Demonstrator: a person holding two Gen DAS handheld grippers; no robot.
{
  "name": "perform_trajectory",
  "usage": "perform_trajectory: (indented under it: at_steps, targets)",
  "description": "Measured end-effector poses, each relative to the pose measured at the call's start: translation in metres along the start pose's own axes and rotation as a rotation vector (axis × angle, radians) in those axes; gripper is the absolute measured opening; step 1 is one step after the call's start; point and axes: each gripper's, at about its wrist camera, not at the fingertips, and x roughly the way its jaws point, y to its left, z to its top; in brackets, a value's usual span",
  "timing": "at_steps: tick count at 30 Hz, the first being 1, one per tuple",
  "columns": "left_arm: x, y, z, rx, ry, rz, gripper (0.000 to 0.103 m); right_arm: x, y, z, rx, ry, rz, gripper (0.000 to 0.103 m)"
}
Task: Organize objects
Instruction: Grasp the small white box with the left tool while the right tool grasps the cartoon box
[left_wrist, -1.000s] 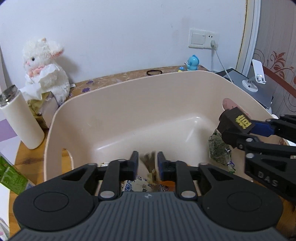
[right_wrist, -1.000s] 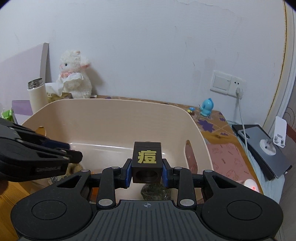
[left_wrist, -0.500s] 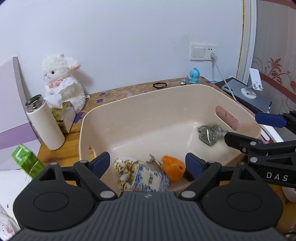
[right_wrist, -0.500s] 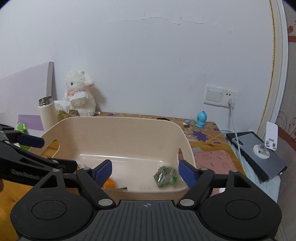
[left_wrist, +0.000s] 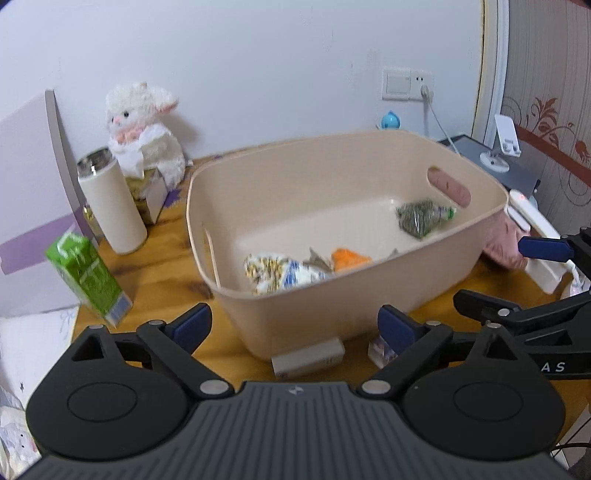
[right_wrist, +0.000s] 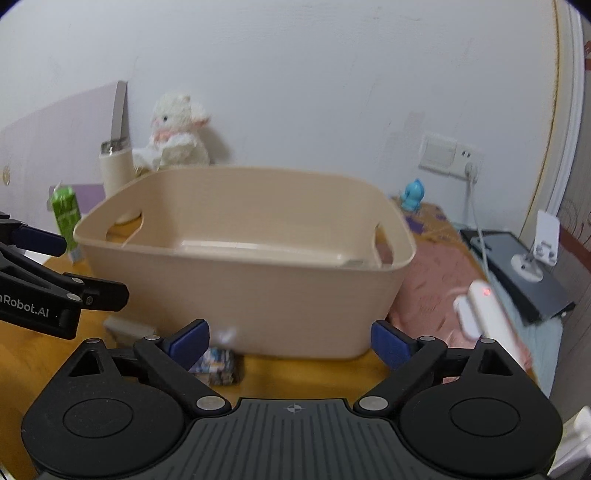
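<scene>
A beige plastic tub (left_wrist: 258, 317) (right_wrist: 229, 295) stands on the wooden table. Inside it lie a patterned packet (left_wrist: 280, 275), an orange item (left_wrist: 349, 257) and a green packet (left_wrist: 419, 219). My left gripper (left_wrist: 293, 328) is open and empty, pulled back in front of the tub's near wall. My right gripper (right_wrist: 290, 341) is open and empty, also in front of the tub. A small beige box (left_wrist: 308, 358) and a small patterned packet (right_wrist: 216, 363) lie on the table below the tub's near wall.
A green carton (left_wrist: 86, 278), a white flask (left_wrist: 110, 206), a tissue box (left_wrist: 146, 192) and a plush lamb (left_wrist: 142, 129) stand left of the tub. A white device with a red light (right_wrist: 487, 317) and pink cloth (right_wrist: 432, 291) lie to the right.
Both grippers opened and pulled back out of the tub to the table in front of it. The black cube that the right gripper held is out of sight.
</scene>
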Motion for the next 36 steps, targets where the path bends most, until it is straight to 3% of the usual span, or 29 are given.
perform_trajectory:
  at_steps: [8,17,26,36]
  targets:
    - [0.032,0.002,-0.028,-0.011,0.097,0.016,0.097,0.021,0.017,-0.024,-0.043,0.099,0.02,0.097]
    - [0.063,0.009,-0.039,-0.06,0.146,0.006,0.097,0.05,0.028,-0.042,-0.045,0.19,0.059,0.098]
    - [0.072,0.016,-0.039,-0.111,0.153,-0.027,0.097,0.065,0.039,-0.037,-0.018,0.177,0.092,0.101]
    - [0.082,0.012,-0.037,-0.159,0.161,-0.025,0.095,0.073,0.03,-0.041,0.011,0.132,0.057,0.102]
